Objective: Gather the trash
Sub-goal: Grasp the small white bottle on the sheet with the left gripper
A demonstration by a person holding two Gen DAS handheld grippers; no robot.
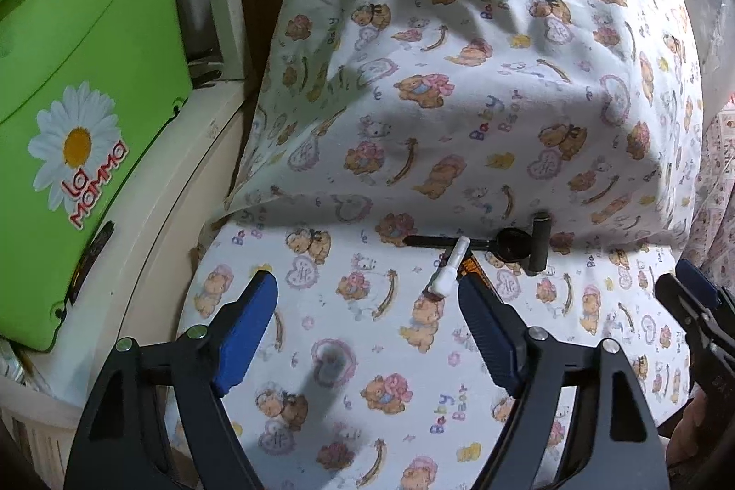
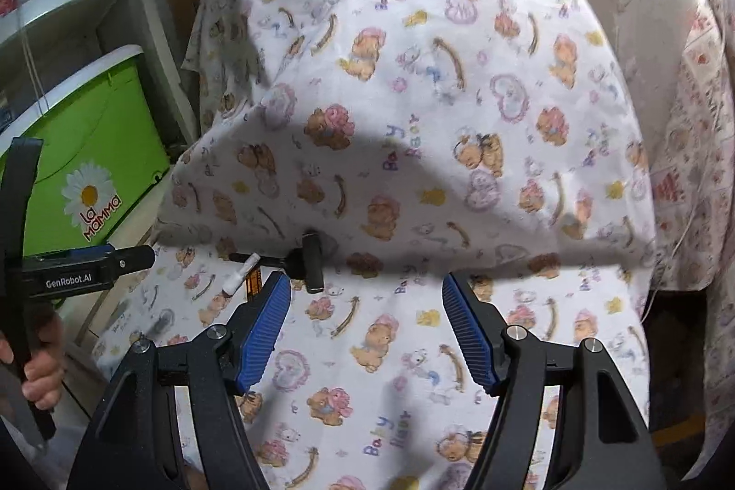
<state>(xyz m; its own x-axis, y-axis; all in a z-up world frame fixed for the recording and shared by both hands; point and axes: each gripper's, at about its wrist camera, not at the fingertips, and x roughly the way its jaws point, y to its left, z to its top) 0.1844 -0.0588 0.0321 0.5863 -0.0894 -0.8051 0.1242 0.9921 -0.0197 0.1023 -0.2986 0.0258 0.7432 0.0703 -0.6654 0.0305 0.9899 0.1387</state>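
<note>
Lower centre: my left claw (image 1: pixel 367 334), wide and empty, nearer the white tube (image 1: pixel 448 269), long axis tilted upward, beside its right finger; right claw (image 2: pixel 367 334) wide, empty.

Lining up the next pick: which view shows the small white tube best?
Left wrist view: the white tube lies large and unobstructed on the teddy-bear sheet. The right wrist view shows it smaller, far left.

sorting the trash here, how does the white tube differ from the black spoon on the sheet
The white tube is short, thick and pale; the black spoon is long, thin and dark with a round bowl. The tube lies slanted, its upper end crossing the spoon's handle, while the spoon lies crosswise along the sheet's fold. Both rest loose on the sheet, ungripped.
</note>
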